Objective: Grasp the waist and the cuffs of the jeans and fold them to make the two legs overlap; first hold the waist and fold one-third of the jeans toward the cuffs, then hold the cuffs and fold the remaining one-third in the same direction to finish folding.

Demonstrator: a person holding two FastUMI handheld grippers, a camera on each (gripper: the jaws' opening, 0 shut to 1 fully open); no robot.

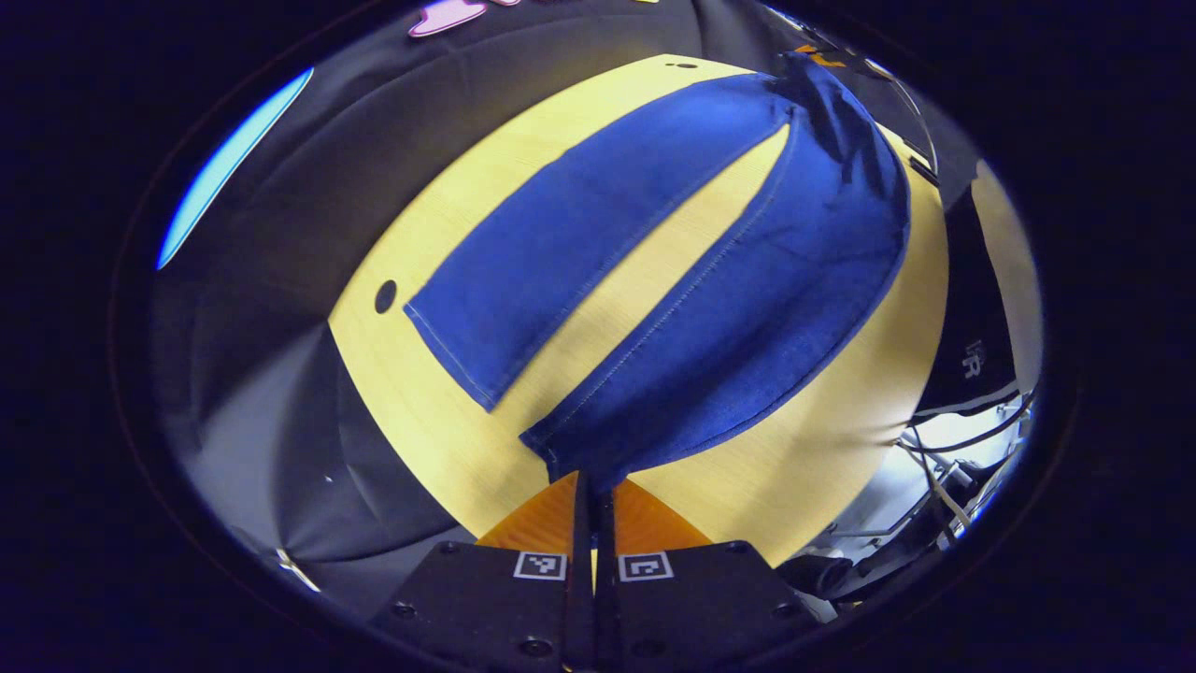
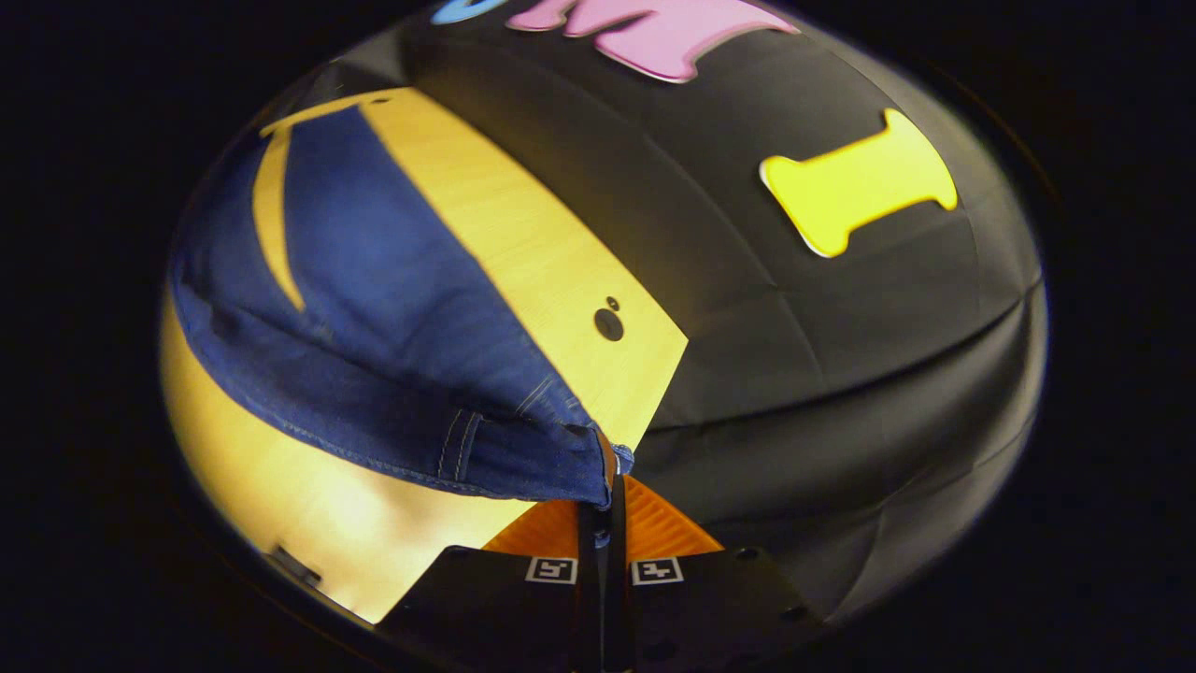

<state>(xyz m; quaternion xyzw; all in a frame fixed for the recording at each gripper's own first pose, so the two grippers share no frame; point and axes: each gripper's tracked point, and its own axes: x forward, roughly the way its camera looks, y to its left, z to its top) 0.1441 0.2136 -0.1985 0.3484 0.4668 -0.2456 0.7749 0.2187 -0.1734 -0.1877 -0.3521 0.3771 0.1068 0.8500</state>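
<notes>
Closest to the lens in the left gripper view, the left claw (image 1: 593,486) stands with its two fingers drawn together on the cuff corner of the near leg of the blue denim jeans (image 1: 710,308). Both fingers press on the cloth. The gripped leg runs straight ahead of the claw; the second leg lies ahead and to its left, apart from the first, with a wedge of pale yellow wooden counter (image 1: 439,439) showing between them. The legs do not yet overlap.

In the right gripper view, the right claw (image 2: 605,491) is likewise closed, pinching the waistband corner just above its fingertips. The waistband, with a belt loop (image 2: 460,441), sweeps away to the claw's left, and the jeans body lies ahead and left on the counter. A round dark hole (image 2: 608,324) in the counter sits directly ahead of this claw.

Hazards, as judged from this state:

1. Each claw holds only a corner. A pull along the fabric could draw the denim out of the fingers, dropping one end.
2. Unequal lift or travel between the two claws would twist the garment, so the carried leg lands skewed and the seams fail to align.
3. Dragging low across the counter could shift the resting leg and bunch the crotch area.
4. Whether the waist pinch takes both layers cannot be told; a single layer would let the waistband open during the fold.
</notes>
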